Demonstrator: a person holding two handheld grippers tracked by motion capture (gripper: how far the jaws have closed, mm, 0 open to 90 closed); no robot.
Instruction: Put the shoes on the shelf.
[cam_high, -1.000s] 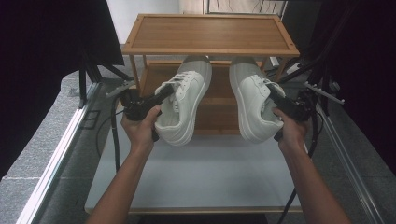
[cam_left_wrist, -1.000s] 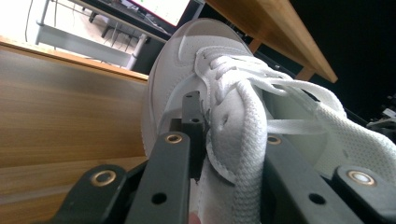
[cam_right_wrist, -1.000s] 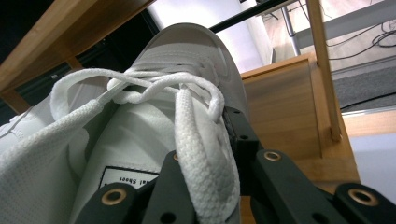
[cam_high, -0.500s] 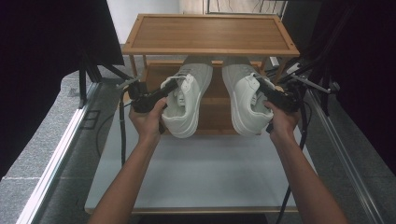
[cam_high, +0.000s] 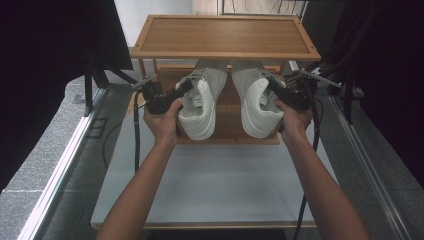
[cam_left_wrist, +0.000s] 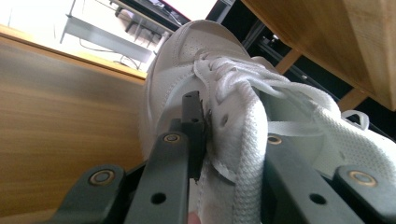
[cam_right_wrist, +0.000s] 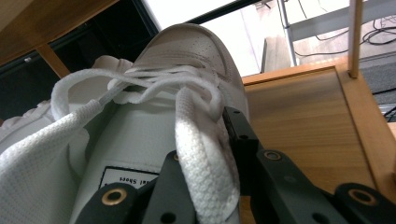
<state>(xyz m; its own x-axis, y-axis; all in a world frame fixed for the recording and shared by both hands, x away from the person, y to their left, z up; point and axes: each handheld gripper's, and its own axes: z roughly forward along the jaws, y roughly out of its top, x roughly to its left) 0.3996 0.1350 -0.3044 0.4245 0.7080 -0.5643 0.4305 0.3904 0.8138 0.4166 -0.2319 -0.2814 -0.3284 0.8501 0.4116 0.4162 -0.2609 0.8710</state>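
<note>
From the high view, each hand carries one white lace-up leather sneaker toward the lower shelf of a two-tier wooden shoe rack that stands at the far end of the white counter. The left sneaker hangs from the left tool, the right sneaker from the right tool. Both heels point toward the person, and both toes already reach in under the rack's top board, which hides them from above.

The left gripper view gives what the high view cannot: the left tool's black jaws are clamped narrow on the side wall of the left sneaker's collar, one jaw outside, the other inside the opening beside the laces. The lower shelf's wood grain lies just beside the shoe, though I cannot tell whether the sole touches it.

The right gripper view shows the same on the other side: the right tool pinches the right sneaker's collar edge, with a printed label visible inside the shoe. A thin wooden upright post stands at the shelf's far corner, well apart from the toe.

Dark curtains flank the counter, and black cables trail down from each tool.
</note>
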